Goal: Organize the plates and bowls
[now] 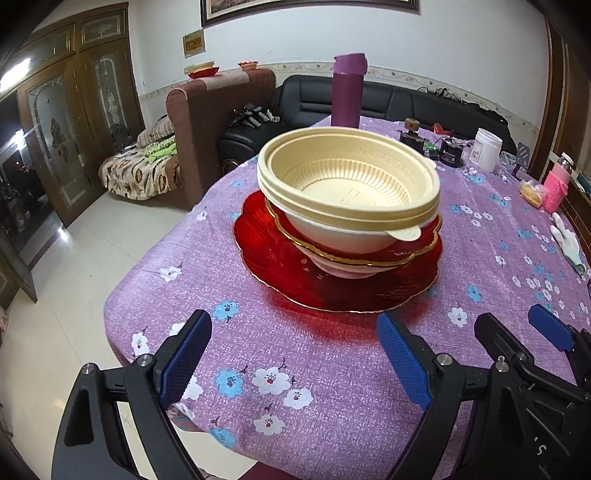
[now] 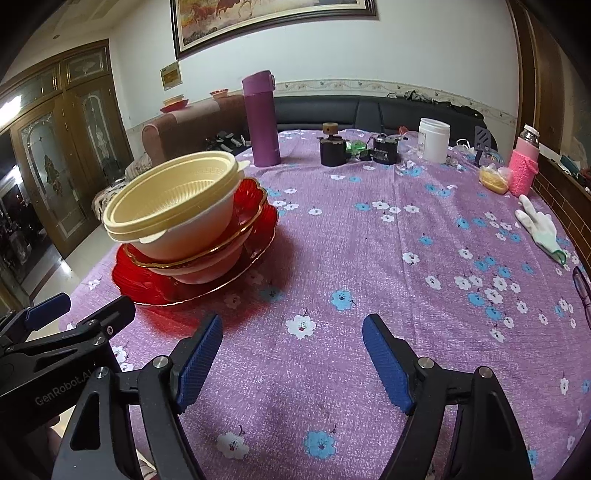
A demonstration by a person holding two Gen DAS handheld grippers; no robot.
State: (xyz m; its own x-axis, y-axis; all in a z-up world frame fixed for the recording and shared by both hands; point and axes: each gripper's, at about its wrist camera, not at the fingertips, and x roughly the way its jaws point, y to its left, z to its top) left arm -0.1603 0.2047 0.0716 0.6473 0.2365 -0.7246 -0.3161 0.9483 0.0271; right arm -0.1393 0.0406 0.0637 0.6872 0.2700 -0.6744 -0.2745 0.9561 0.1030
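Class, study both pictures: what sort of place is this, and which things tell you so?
Most likely a home living room: a black sofa, a framed painting on the wall, and a table with a flowered cloth.

Bare tablecloth point(image 2: 332, 258) fills the frame's centre and right; the stacked dishes point(image 2: 177, 229) block the left, 1 thermos point(image 2: 261, 118) behind.

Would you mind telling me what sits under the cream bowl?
The cream bowl nests in a gold-rimmed red bowl, which stands on a red plate. The plate's centre is covered.
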